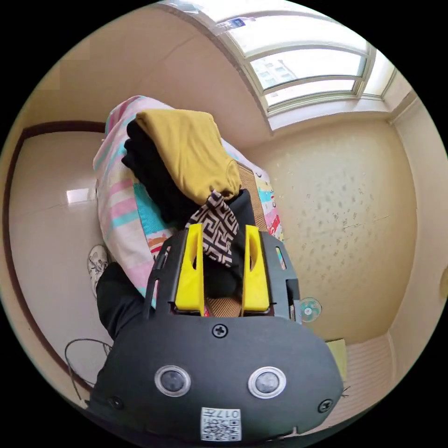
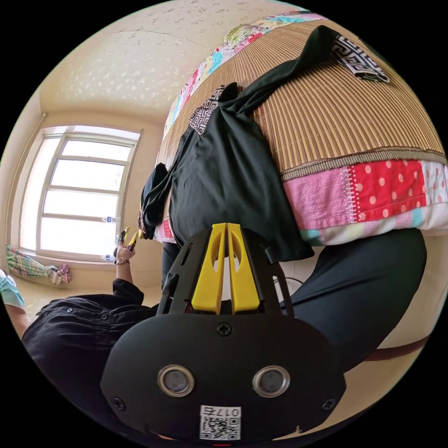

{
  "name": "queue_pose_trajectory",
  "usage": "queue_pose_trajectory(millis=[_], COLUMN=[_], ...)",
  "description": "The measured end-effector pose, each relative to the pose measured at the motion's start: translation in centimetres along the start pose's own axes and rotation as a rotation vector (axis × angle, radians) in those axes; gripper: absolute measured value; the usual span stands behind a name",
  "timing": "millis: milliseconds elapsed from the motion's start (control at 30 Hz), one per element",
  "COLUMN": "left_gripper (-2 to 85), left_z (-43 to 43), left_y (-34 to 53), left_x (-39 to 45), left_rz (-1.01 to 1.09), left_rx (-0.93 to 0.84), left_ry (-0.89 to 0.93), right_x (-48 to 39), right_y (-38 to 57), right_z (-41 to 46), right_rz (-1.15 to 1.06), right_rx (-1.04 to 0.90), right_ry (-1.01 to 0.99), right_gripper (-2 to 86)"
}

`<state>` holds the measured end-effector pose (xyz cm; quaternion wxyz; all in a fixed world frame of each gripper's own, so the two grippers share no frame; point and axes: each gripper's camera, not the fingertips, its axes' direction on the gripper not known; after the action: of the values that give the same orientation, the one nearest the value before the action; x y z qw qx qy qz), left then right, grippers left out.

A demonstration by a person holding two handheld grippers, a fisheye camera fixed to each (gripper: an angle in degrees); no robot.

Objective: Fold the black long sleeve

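Black long sleeve [image 2: 224, 182] lies on the bed [image 2: 336, 126], body draped over its near edge. Left claw [image 1: 223, 266] stands parted around patterned cuff cloth, not clamped. Right claw [image 2: 226, 266] closed, empty. Advise clamping fully before lifting.
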<state>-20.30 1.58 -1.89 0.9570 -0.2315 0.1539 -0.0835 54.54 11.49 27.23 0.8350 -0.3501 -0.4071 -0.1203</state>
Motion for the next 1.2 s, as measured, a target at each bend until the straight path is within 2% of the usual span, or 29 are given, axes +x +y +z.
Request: queue_pose_trajectory(millis=[67, 200, 300, 333, 500, 600, 700, 800, 867, 967, 1100, 1200], left_gripper=[13.9, 12.4, 6.0, 2.4, 0.5, 0.2, 0.4, 1.2, 2.1, 5.2, 7.7, 7.9], left_z=[0.4, 3.5, 5.5, 5.5, 4.1, 3.8, 6.6, 12.9, 20.3, 30.2, 39.3, 42.4], left_y=[1.3, 2.8, 3.3, 3.5, 4.4, 4.9, 6.5, 11.2, 17.5, 28.1, 39.7, 41.6], left_x=[-4.8, -8.5, -8.3, -7.6, -1.6, 6.4, 17.5, 29.7, 38.1, 45.1, 47.1, 42.5], left_rz=[-0.137, -0.248, -0.265, -0.247, -0.097, 0.095, 0.346, 0.594, 0.73, 0.856, 0.986, 0.877], left_rx=[0.03, 0.004, 0.003, 0.033, 0.1, 0.147, 0.109, -0.004, -0.168, -0.431, -0.679, -0.712], left_ry=[0.026, 0.157, 0.218, 0.217, 0.187, 0.217, 0.293, 0.398, 0.491, 0.565, 0.553, 0.507], right_x=[0.8, 1.3, 1.7, 1.9, 2.1, 2.6, 3.1, 3.5, 3.9, 4.4, 5.0, 5.7], right_y=[-0.2, -0.5, -0.7, -0.8, -1.1, -1.5, -1.8, -1.8, -1.3, -0.5, 1.1, 3.0], right_z=[-0.4, -1.0, -1.6, -1.8, -1.8, -1.2, -0.3, 0.2, 0.2, 0.0, -0.5, -1.3], right_rz=[0.017, 0.011, 0.008, 0.008, -0.051, -0.038, -0.041, -0.047, -0.043, -0.032, -0.008, 0.007], right_rx=[-0.006, -0.012, -0.002, 0.007, 0.045, 0.029, -0.002, -0.015, -0.008, 0.007, 0.033, 0.055], right_ry=[-0.028, -0.044, -0.042, -0.048, -0.069, -0.088, -0.092, -0.106, -0.118, -0.124, -0.129, -0.124], right_gripper=[0.3, 0.3, 0.3, 0.3, 0.2, 0.2, 0.2, 0.3, 0.3, 0.4, 0.4, 0.4])
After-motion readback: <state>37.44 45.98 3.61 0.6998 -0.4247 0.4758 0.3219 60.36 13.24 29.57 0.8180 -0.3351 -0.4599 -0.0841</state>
